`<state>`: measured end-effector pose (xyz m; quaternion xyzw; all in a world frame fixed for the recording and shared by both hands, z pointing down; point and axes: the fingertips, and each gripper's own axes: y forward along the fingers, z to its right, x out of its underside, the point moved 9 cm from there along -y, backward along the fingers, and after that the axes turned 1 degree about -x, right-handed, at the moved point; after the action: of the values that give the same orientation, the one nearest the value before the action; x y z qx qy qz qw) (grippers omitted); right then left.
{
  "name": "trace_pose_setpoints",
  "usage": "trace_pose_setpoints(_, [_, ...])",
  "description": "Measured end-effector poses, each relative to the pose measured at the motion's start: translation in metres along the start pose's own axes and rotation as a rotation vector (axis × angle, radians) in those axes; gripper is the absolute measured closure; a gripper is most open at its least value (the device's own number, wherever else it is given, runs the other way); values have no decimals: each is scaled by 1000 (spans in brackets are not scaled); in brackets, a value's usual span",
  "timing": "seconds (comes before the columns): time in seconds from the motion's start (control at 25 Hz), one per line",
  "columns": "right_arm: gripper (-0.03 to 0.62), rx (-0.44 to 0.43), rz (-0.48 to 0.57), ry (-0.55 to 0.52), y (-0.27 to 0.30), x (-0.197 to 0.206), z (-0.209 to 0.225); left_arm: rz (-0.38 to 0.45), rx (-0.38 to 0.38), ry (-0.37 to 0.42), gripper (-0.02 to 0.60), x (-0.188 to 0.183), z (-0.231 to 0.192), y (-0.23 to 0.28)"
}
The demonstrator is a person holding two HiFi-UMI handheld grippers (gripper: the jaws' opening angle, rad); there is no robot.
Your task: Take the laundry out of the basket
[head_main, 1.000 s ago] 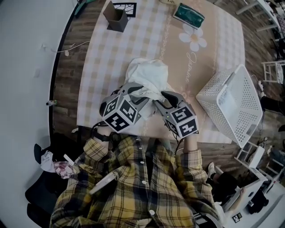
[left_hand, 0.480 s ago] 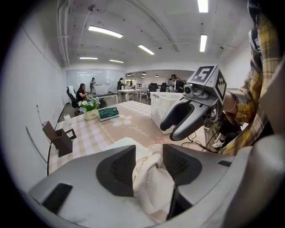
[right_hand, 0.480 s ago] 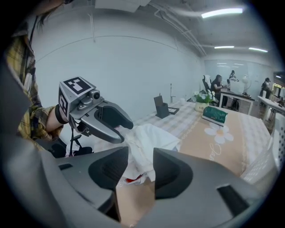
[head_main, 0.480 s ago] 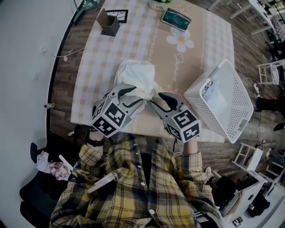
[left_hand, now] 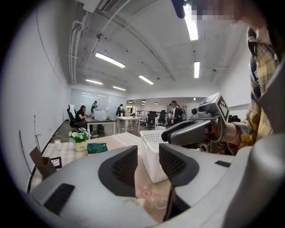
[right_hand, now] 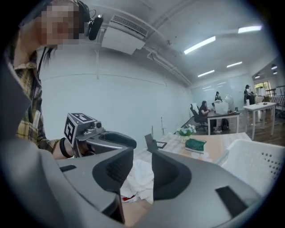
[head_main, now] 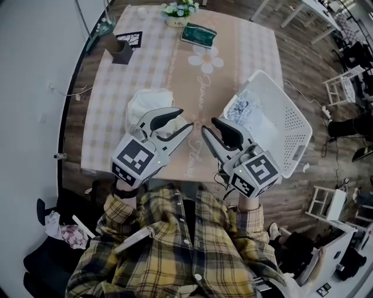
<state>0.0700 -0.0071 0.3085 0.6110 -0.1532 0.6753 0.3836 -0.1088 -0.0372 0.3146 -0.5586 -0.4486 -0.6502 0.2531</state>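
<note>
In the head view the near part of the cloth [head_main: 145, 102] is covered, as are the middle front edge of the tabletop [head_main: 108, 116] and the near corner of the basket [head_main: 294, 125]. What kind of laundry [head_main: 245, 110] lies in it cannot be told. Print on the green pack [head_main: 198, 35] is too small to read.

The table [head_main: 116, 110] is seen whole from high above its near edge by the head view, which is turned steeply down. The left gripper view is held low, close over the near edge, and is turned toward the right edge, where the basket [left_hand: 149, 153] stands. The right gripper view is turned toward the far left corner. The flowers [head_main: 179, 10] at the far edge are shared by all three views.
</note>
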Motion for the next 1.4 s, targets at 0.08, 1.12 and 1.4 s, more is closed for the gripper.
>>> trace_pose_setpoints(0.08, [471, 12, 47, -19, -23, -9, 4, 54, 4, 9, 413, -16, 18, 10])
trace_pose_setpoints(1.12, [598, 180, 217, -20, -164, -34, 58, 201, 169, -3, 569, -100, 129, 106])
trace_pose_setpoints(1.4, [597, 183, 210, -22, -159, -35, 58, 197, 169, 26, 569, -100, 122, 106])
